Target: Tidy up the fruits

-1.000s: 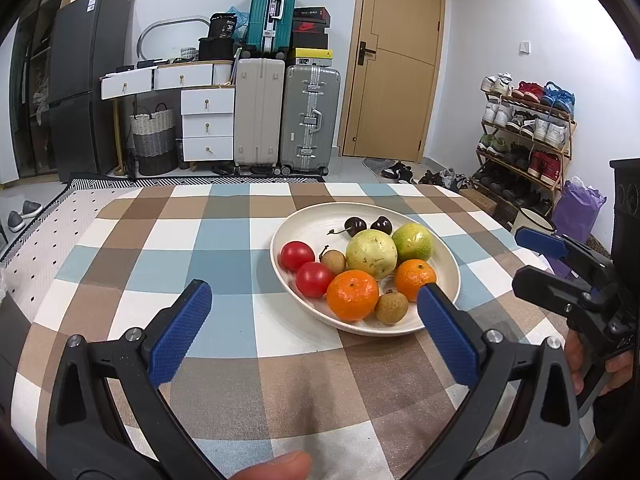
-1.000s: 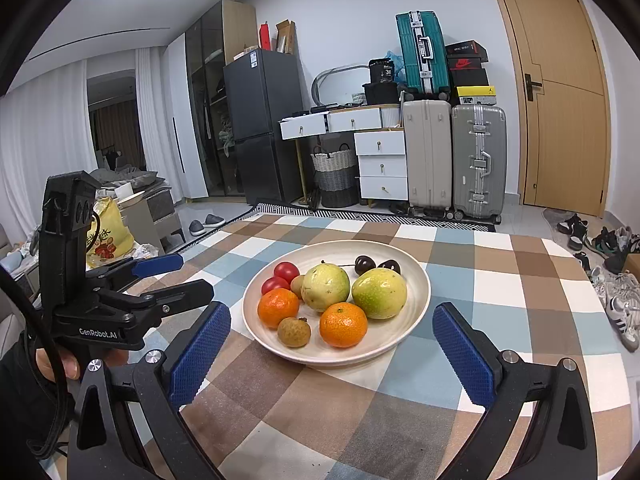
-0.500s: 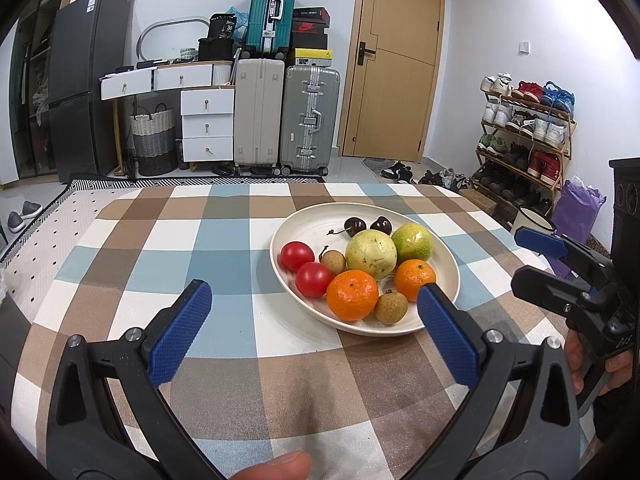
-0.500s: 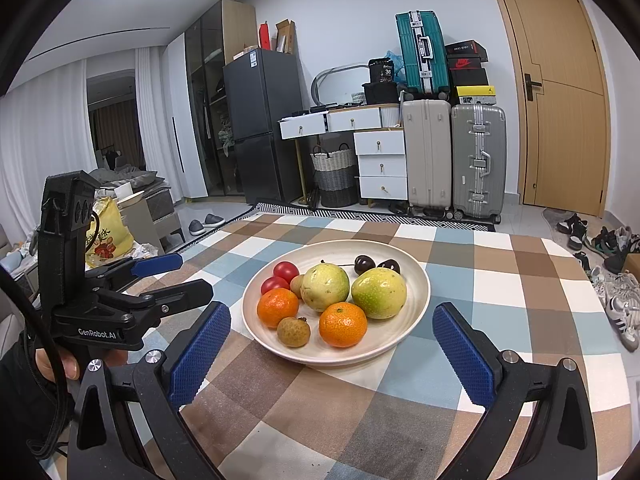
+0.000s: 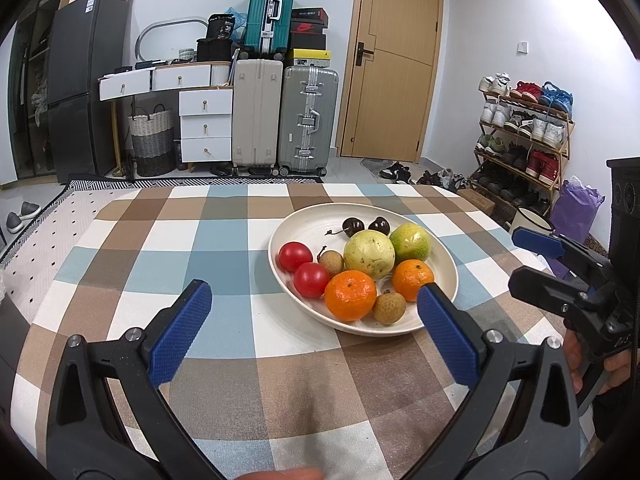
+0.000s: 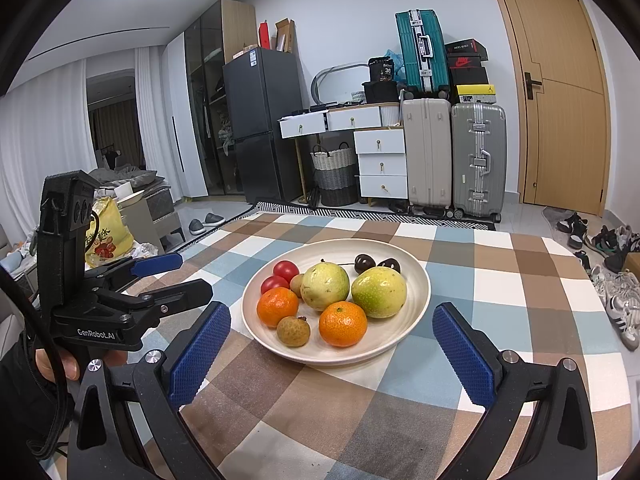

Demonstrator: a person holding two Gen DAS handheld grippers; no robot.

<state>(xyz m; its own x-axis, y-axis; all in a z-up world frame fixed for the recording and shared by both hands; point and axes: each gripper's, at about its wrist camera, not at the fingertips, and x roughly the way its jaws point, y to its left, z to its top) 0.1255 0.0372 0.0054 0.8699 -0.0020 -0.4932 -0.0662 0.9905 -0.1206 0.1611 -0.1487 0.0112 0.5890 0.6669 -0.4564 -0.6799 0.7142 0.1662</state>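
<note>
A matt woven checked cloth (image 5: 224, 272) covers the worktop, and at centre frame on it sits a smooth cream plate (image 5: 304, 222) with a soft ceramic-like sheen, holding glossy red tomatoes (image 5: 295, 255), shiny dark cherries (image 5: 353, 226), dimpled, faintly shiny oranges (image 5: 350, 294) and rough, dull brown lychee-like fruits (image 5: 389, 307). Along the bottom of each frame, the left gripper (image 5: 314, 322) and right gripper (image 6: 332, 344) look like matt black plastic with small bright metal screws, their jaws faced with blue pads (image 5: 182, 332) of knurled, rubbery texture. At the top of the frame stand a satin-finished wooden door (image 5: 394, 60) and ribbed hard-shell suitcases (image 5: 308, 118), one trimmed in brushed metal.
</note>
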